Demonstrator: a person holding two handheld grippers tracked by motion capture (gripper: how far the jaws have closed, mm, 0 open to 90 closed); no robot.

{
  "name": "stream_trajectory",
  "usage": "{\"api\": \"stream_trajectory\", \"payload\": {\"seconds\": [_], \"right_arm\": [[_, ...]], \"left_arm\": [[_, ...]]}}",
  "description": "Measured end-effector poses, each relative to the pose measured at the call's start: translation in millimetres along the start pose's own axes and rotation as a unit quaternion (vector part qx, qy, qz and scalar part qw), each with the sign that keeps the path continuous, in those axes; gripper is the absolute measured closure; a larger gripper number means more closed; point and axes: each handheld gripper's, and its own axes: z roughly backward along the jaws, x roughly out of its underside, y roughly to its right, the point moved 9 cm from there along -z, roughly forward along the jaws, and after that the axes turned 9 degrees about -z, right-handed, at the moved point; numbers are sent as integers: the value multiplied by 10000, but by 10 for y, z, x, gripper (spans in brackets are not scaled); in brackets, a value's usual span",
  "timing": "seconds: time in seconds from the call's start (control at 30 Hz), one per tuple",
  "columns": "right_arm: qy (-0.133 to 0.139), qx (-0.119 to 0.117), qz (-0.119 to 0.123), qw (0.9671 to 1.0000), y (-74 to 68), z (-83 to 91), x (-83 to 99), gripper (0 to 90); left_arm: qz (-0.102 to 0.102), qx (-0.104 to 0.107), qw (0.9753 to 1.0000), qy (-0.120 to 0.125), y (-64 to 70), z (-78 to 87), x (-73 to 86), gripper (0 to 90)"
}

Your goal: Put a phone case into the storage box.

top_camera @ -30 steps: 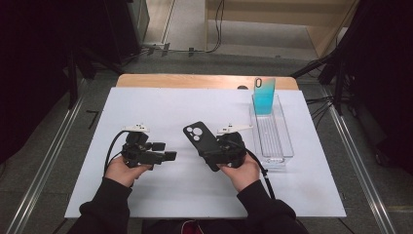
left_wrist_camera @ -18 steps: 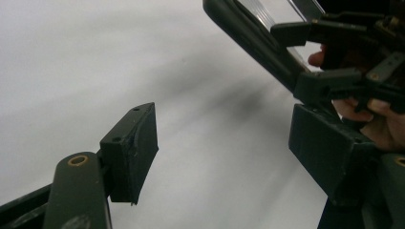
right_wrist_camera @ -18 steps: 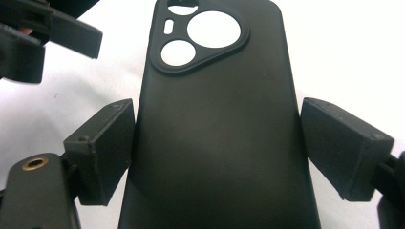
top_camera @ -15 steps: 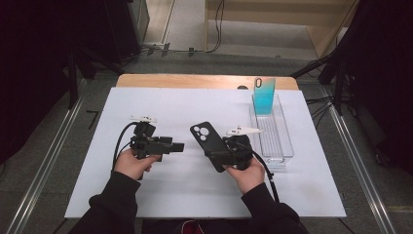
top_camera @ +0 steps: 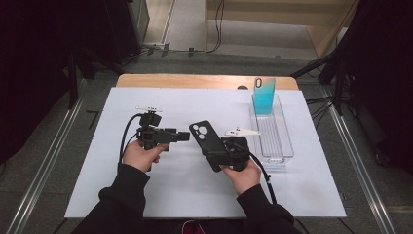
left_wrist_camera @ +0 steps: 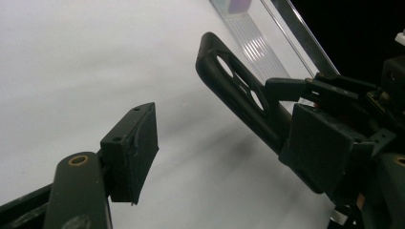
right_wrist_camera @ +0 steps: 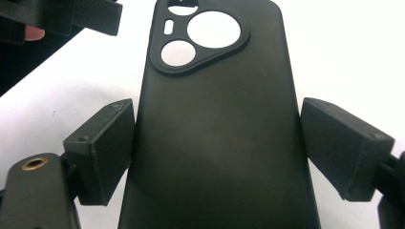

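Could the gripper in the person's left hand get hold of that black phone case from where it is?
Probably yes. The left gripper is open and points at the black phone case, with only bare white mat between them. The right gripper holds the case's lower part, leaving its upper end free.

- Your counter (top_camera: 160, 80) is a wooden top; its bare strip shows along the far edge.
- A white sheet (top_camera: 195, 195) covers nearly all of it.
- A clear plastic tray (top_camera: 285, 146) sits on the sheet at your right, long side running away from you.
- A turquoise phone (top_camera: 264, 96) stands upright in the tray's far end.
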Motion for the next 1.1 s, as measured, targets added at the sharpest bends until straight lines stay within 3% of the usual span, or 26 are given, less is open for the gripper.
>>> {"api": "stream_trajectory", "payload": {"seconds": [0.4, 0.63, 0.73, 1.1], "right_arm": [[61, -91, -469, 9988, -47, -86, 33, 129], [187, -215, -868, 9958, -87, -139, 75, 129], [229, -250, -932, 9951, -110, -166, 100, 129], [421, -332, -1096, 9925, -180, -218, 146, 128]], "left_arm": [[106, -142, 9998, -24, -14, -102, -61, 257], [167, -244, 9996, -3, -40, -137, -104, 257], [170, -290, 9994, -22, -45, -146, -120, 258], [611, -203, 9979, 2, -82, -232, -166, 287]]}}
